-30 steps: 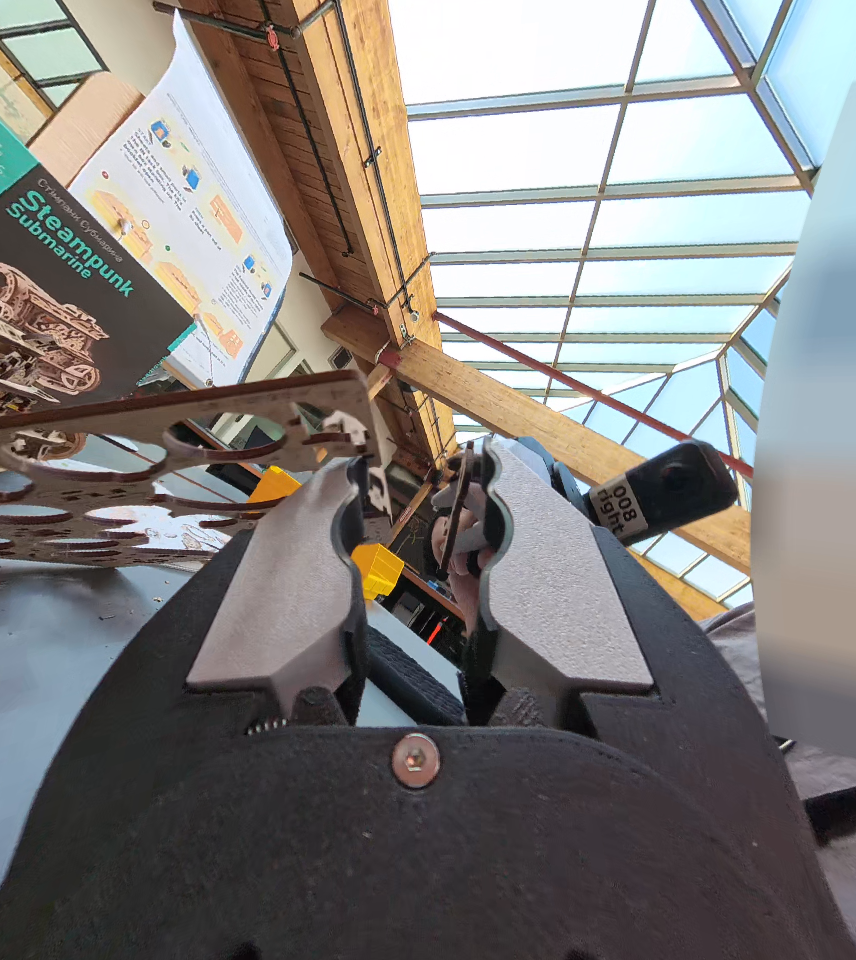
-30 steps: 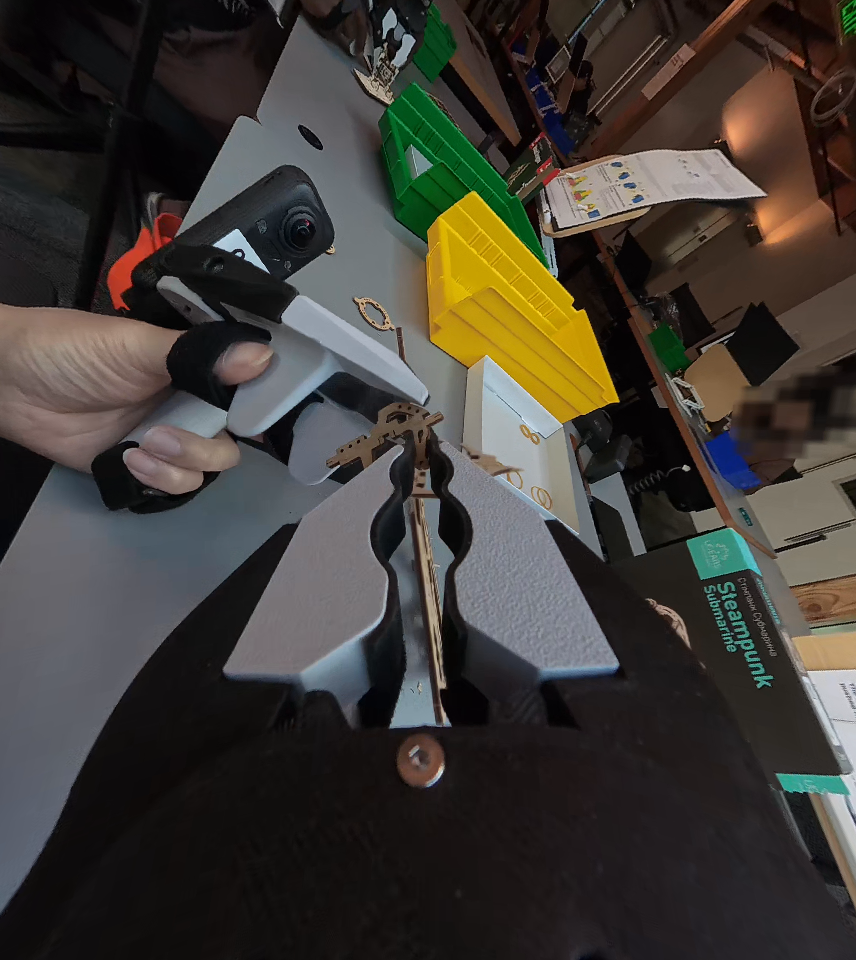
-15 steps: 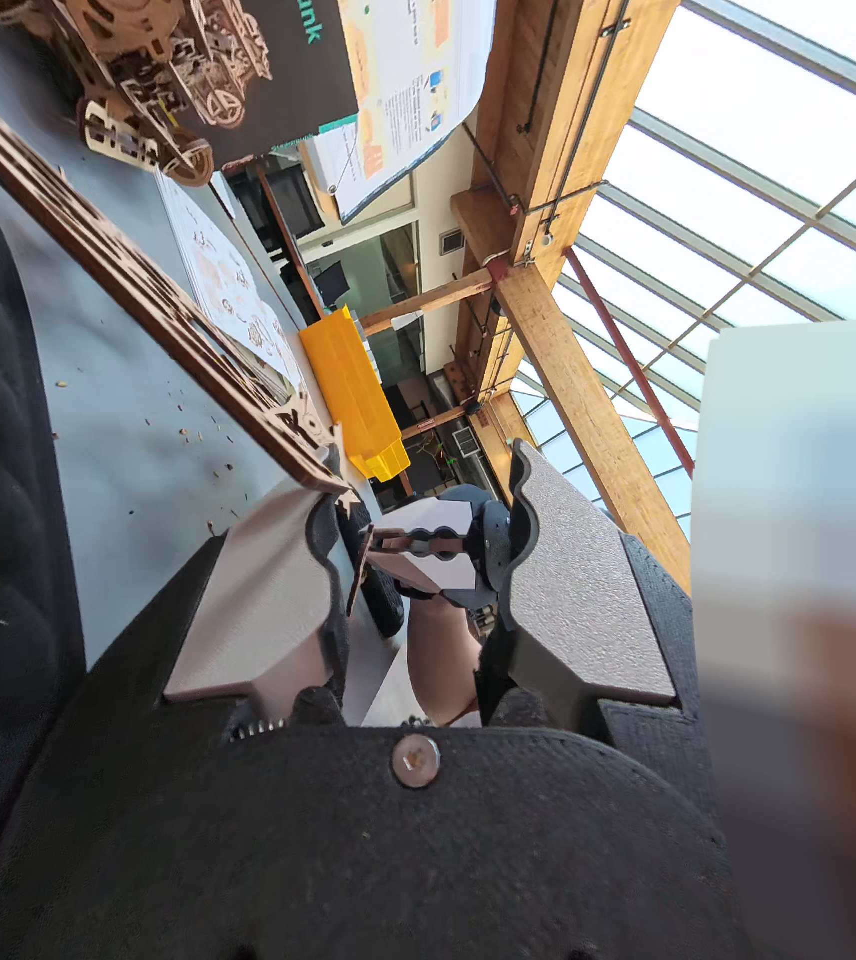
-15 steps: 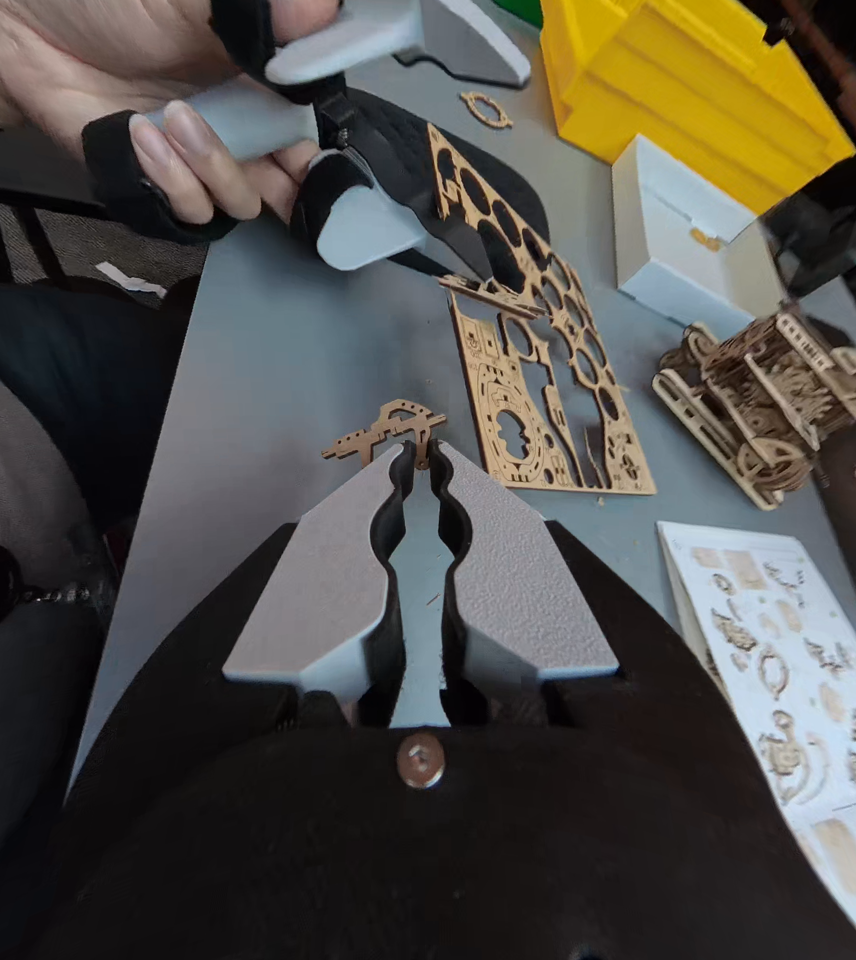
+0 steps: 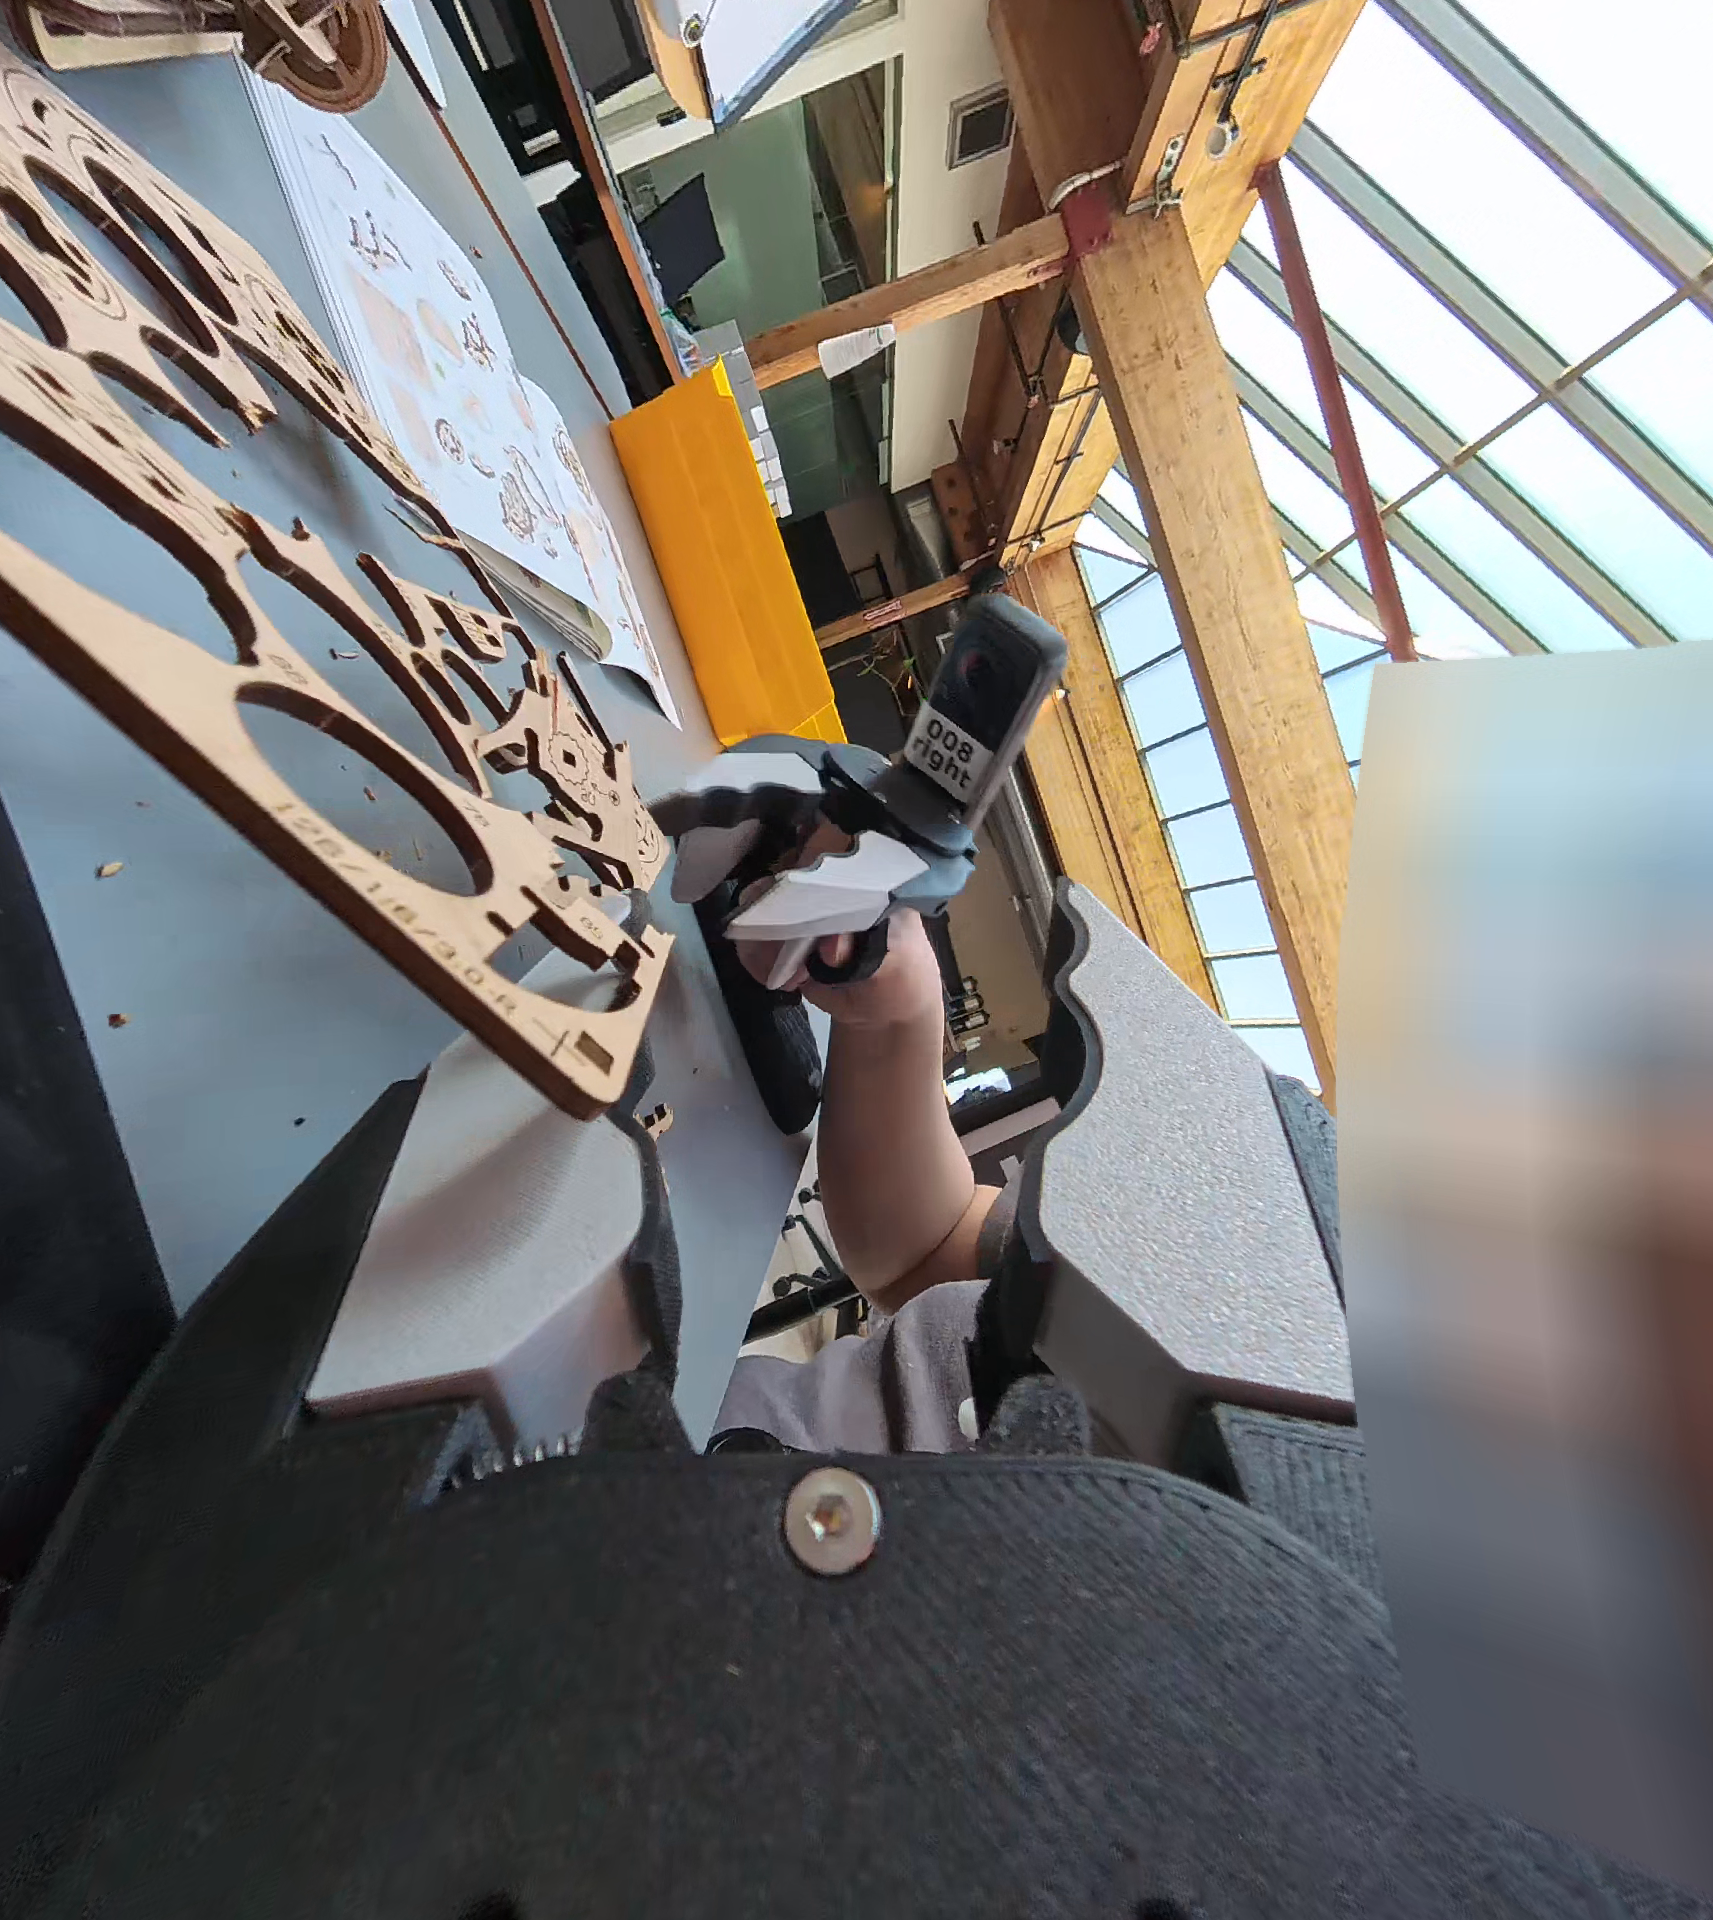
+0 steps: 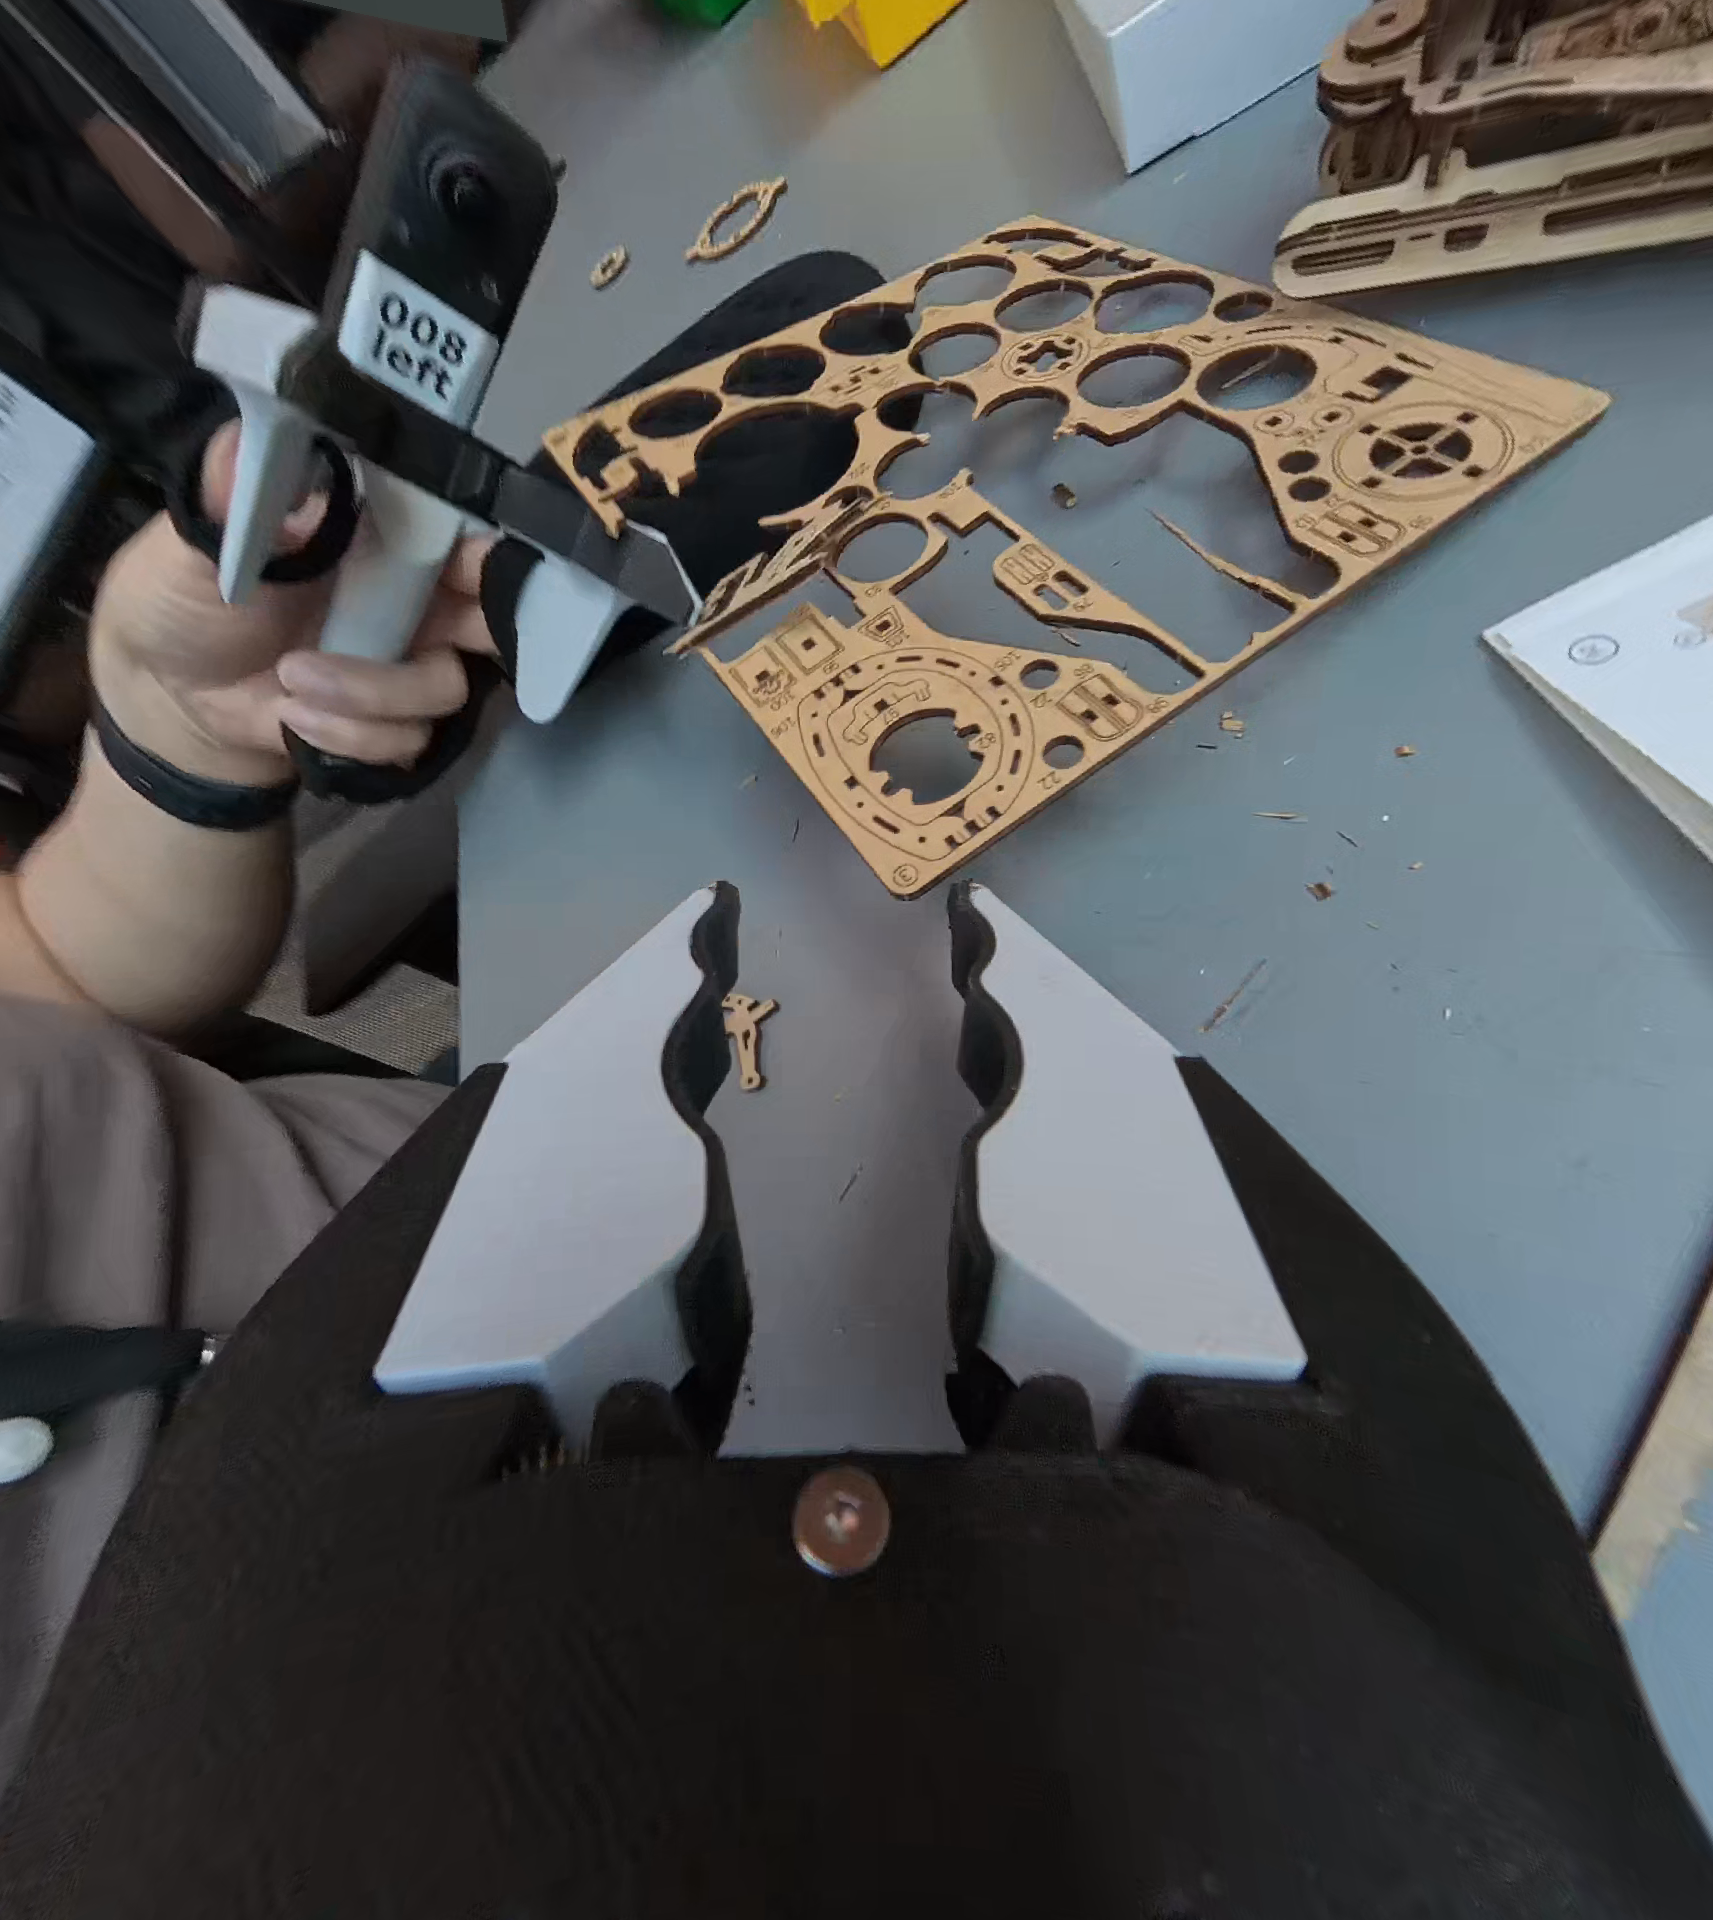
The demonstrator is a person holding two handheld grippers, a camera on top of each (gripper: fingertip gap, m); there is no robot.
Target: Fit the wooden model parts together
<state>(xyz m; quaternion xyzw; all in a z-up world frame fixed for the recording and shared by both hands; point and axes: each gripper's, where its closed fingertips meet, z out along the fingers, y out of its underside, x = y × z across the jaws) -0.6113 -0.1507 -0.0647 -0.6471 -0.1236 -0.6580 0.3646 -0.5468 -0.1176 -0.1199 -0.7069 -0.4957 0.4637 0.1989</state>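
**Both grippers standing open over the parts sheet**

The right gripper (image 6: 836,894) is hovering over the grey bench (image 6: 1351,1091) with its jaws spread wide and holding nothing. A small wooden part (image 6: 750,1037) is lying flat on the bench between them, close to the left finger and just short of the near corner of the punched plywood parts sheet (image 6: 1070,540). It is probably lying there to be picked up again at a better angle for fitting.

The left gripper (image 5: 852,1039) is also gaping, its jaws wide apart. One finger is sitting under the sheet's corner, the other well clear of it, so it is propping the sheet rather than gripping it; that corner is tilting up off the bench, likely to free another piece.

The right wrist view is showing what the left cannot: the loose part, the whole sheet, and the half-built wooden model (image 6: 1558,135) beyond the sheet's far edge, with an instruction booklet (image 6: 1683,707) to the sheet's right. The left wrist view alone is giving the gap between its own fingers, plus a yellow bin (image 5: 727,561) past the sheet.
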